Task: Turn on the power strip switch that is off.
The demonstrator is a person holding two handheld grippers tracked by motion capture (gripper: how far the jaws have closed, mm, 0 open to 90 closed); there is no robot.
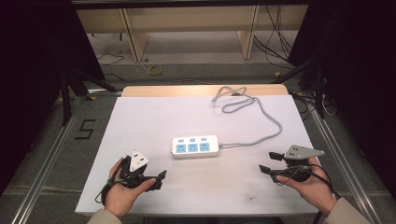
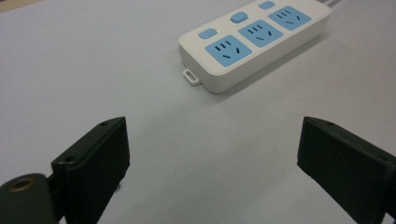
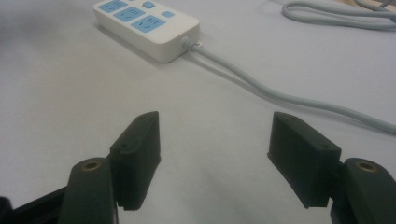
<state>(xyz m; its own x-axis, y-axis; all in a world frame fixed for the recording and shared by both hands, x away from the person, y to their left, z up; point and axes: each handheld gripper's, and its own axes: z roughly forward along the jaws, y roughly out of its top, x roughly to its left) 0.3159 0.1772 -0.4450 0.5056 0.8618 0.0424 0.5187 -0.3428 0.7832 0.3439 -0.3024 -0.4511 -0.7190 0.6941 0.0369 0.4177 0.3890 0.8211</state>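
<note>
White three-socket plastic power strip with blue faces (image 1: 195,146) sits mid white desk (image 1: 140,121), grey cord (image 1: 261,116) running to 1 o'clock; left gripper (image 1: 161,179) at 7, right gripper (image 1: 267,161) at 4, both wide apart, empty, looks pre-approach, next likely reach in

The one mark I can read is a dark "5" (image 1: 85,129) on the grey floor (image 1: 56,154) to the left of the counter (image 1: 140,121), seen from the high view. The power strip (image 1: 195,146) carries blue sockets and buttons, but I make out no lettering or brand on it from any camera.
</note>
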